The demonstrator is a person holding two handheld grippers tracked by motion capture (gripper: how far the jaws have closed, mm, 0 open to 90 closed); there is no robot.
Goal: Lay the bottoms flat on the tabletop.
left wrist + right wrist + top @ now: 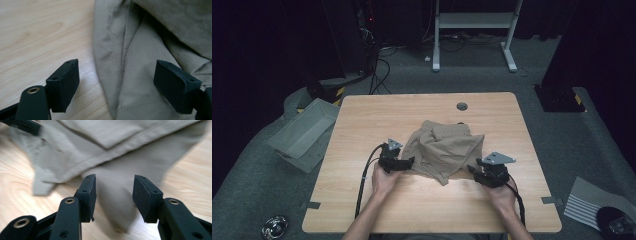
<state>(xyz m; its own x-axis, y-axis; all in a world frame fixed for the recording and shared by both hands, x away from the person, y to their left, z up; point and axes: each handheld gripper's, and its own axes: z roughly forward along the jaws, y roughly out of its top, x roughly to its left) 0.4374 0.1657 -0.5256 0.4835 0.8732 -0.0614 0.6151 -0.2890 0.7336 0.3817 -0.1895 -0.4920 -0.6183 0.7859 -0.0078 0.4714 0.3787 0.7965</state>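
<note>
Overhead, one tan cloth lies bunched near the middle of the wooden counter. No readable writing or label shows on it. Two grippers work at its near edge: the left gripper at the cloth's left side, the right gripper at its right side, each held in a hand coming in from below. One grey bin sits on the floor just off the counter's left edge; what it holds cannot be told. One white desk frame stands on the floor beyond the counter.

Along the left gripper, the two jaws stand wide apart. One jaw is over bare counter, the other over the cloth, whose folded edge runs between them. Neither pad presses on it.

Along the right gripper, the jaws are apart, with a blurred corner of the cloth between them and not clamped. A stitched hem crosses the cloth farther off, and the counter shows on either side.
</note>
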